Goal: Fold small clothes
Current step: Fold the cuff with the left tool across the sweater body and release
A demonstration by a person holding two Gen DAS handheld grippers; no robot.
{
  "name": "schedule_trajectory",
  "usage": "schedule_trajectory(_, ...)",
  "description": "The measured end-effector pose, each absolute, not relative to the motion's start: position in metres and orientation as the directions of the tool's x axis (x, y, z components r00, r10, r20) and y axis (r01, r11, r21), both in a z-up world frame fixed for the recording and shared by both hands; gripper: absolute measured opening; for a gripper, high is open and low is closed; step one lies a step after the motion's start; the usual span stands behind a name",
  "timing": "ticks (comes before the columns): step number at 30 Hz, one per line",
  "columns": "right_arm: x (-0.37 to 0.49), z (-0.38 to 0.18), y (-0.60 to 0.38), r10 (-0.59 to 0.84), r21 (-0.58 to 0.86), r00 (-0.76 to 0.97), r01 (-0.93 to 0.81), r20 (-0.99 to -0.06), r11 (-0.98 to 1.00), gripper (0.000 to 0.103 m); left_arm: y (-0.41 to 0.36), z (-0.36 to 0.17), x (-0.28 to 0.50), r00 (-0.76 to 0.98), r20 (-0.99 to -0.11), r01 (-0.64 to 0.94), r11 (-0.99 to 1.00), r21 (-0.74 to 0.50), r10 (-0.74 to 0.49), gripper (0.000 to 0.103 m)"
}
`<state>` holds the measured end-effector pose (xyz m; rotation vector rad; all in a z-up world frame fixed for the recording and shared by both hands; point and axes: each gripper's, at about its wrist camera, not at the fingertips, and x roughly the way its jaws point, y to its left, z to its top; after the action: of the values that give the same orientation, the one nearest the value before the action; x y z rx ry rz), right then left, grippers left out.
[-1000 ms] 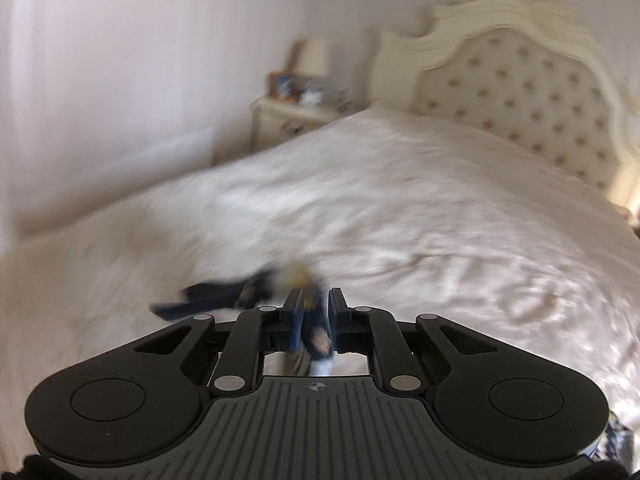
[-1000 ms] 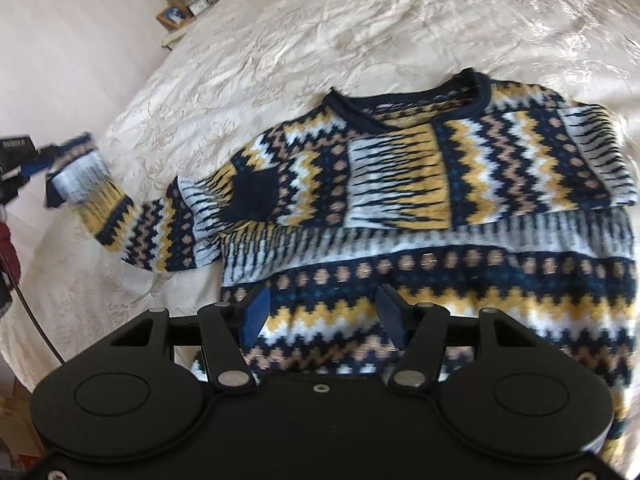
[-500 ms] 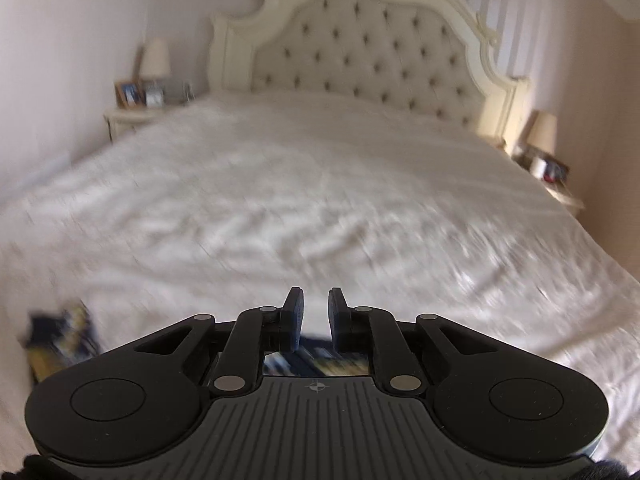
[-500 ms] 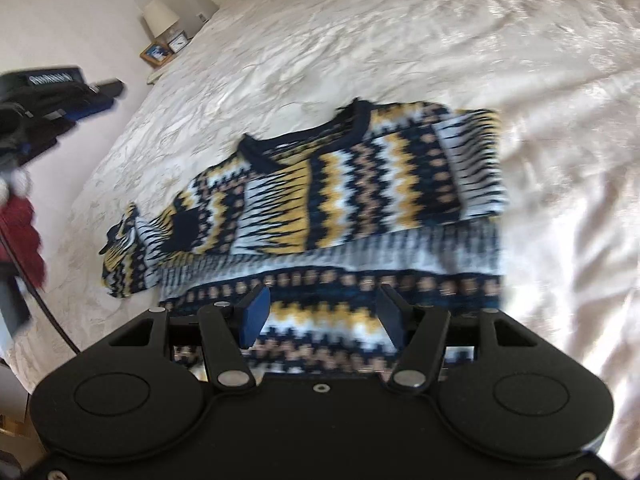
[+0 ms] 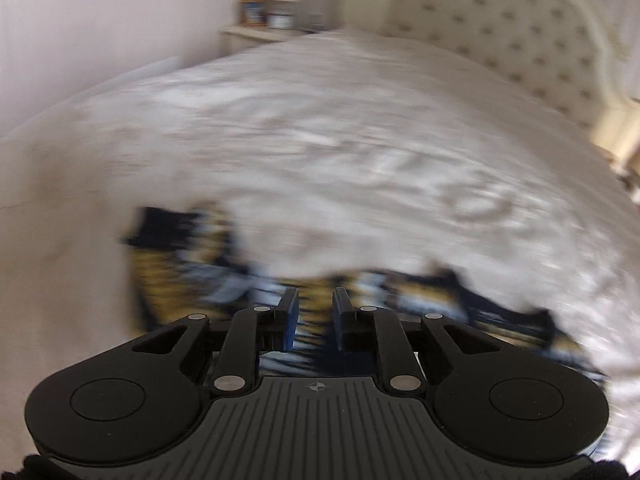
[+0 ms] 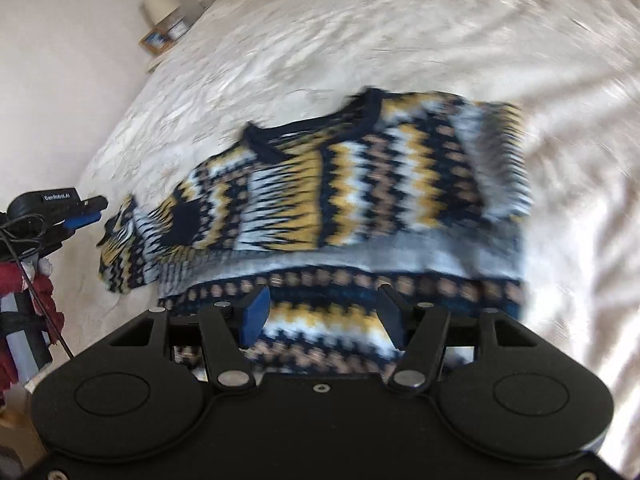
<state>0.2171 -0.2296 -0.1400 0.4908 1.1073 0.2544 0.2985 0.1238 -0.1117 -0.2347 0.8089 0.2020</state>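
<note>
Soft daylight fills both views, bright and fairly even, with no hard shadows. In the right wrist view a satin sheen glares off the bedspread (image 6: 460,32) toward the right edge. Motion blur smears both pictures: the patterned sweater (image 6: 360,192) is streaked, and in the left wrist view the headboard (image 5: 520,40) and nightstand (image 5: 264,34) are soft. Fisheye distortion bows the edges, and the corners darken.

Left claw (image 5: 314,316): black body, ribbed grey plate with a crosshair mark, silver screws, blue pads. Right claw (image 6: 322,314): black, blue pads.
</note>
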Motion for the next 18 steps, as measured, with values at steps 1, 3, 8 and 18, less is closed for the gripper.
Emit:
schedule_trajectory(1, 0.225, -0.136, -0.217, 0.435, 0.486, 0.431, 0.009, -0.791, 0.874, 0.064, 0.137, -0.113, 0.297, 0.662, -0.741, -0.29, 0.951, -0.113, 0.114, 0.021)
schedule_trajectory(3, 0.242, -0.127, -0.19, 0.444, 0.462, 0.431, -0.067, -0.786, 0.884, 0.064, 0.164, -0.119, 0.295, 0.622, -0.764, -0.341, 0.938, -0.066, 0.172, 0.023)
schedule_trajectory(8, 0.295, -0.103, -0.102, 0.483, 0.398, 0.431, -0.276, -0.762, 0.875, 0.064, 0.219, -0.142, 0.29, 0.53, -0.823, -0.405, 0.914, -0.032, 0.206, 0.023)
schedule_trajectory(18, 0.364, -0.098, 0.078, 0.551, 0.222, 0.359, -0.65, -0.753, 0.727, 0.06, 0.263, -0.187, 0.309, 0.463, -0.885, -0.331, 0.937, -0.114, 0.056, 0.023)
